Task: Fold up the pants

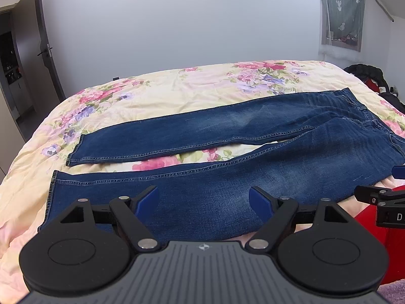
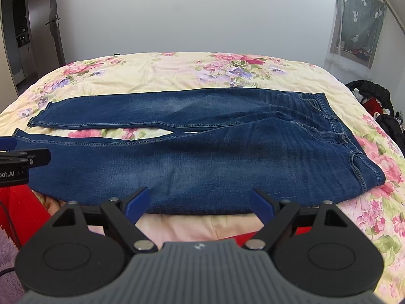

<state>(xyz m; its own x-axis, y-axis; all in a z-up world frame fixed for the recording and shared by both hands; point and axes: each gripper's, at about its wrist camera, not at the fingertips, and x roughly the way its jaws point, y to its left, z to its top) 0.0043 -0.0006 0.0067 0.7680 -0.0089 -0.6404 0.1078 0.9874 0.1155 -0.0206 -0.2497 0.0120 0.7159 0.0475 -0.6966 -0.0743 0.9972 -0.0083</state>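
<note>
Blue jeans (image 1: 227, 167) (image 2: 202, 152) lie flat across the bed, waistband to the right, hems to the left, the two legs slightly spread. My left gripper (image 1: 203, 197) hovers open over the near leg toward the hem end, nothing between its blue pads. My right gripper (image 2: 200, 198) stands open at the near edge of the jeans below the thigh, also holding nothing. Each gripper shows at the other view's edge: the right gripper (image 1: 379, 197) on the right, the left gripper (image 2: 22, 162) on the left.
The bed carries a cream floral cover (image 1: 177, 88) (image 2: 164, 73). Dark clothes are piled (image 2: 374, 101) at the far right beside the bed. A door (image 1: 45, 50) stands at the left, a curtained window (image 2: 359, 25) at the right. Red fabric (image 2: 22, 212) sits below the bed's near edge.
</note>
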